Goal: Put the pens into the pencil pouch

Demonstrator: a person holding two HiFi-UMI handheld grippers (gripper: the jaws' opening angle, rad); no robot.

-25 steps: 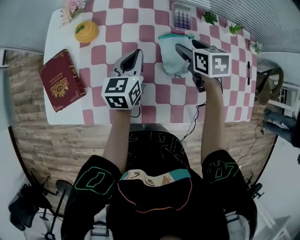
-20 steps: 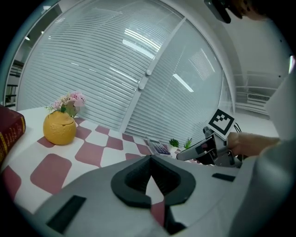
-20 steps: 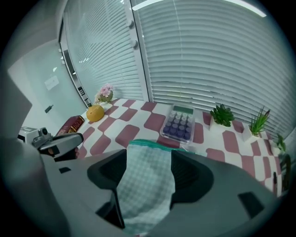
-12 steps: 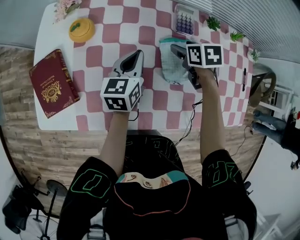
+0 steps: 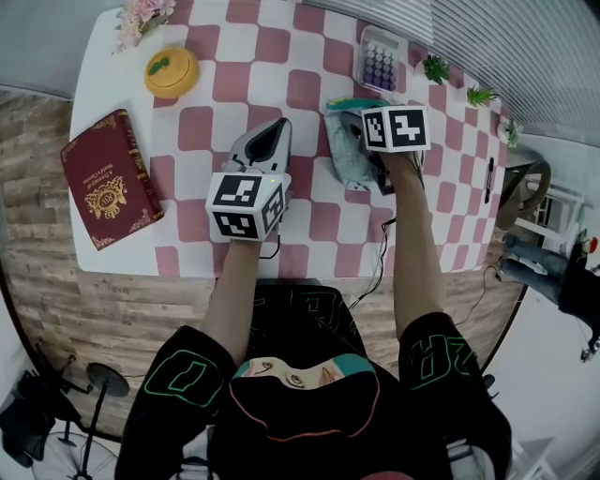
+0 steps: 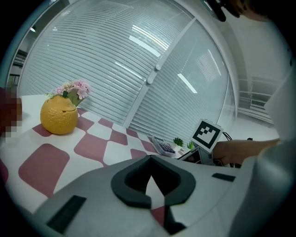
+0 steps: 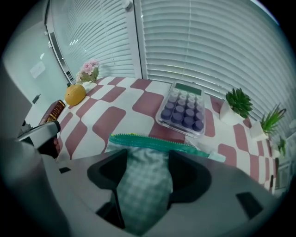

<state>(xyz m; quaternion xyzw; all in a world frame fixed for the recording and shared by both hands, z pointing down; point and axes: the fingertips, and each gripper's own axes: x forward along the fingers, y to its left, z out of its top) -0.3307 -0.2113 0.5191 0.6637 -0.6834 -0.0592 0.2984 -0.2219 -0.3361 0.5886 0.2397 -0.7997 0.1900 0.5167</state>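
A pale green checked pencil pouch [image 5: 345,155] with a green zipper [image 7: 152,141] lies on the checked table [image 5: 309,202], right of centre. My right gripper [image 5: 356,131] points steeply down over it, jaws open, and the pouch cloth [image 7: 145,185] shows in the gap between them [image 7: 147,155]. I cannot tell whether the pads touch it. My left gripper [image 5: 275,127] hovers left of the pouch, nearly level, shut [image 6: 151,162] with nothing in it. A black pen [image 5: 488,169] lies at the table's far right edge, away from both grippers.
A calculator [image 5: 380,61] sits just beyond the pouch, with small potted plants [image 5: 436,67] to its right. A red book [image 5: 108,178] lies at the left edge. A yellow fruit-shaped jar [image 5: 171,70] and flowers [image 5: 141,14] stand at the far left corner.
My right gripper has come down and tipped more steeply onto the pouch. The left gripper has sunk slightly and stays shut.
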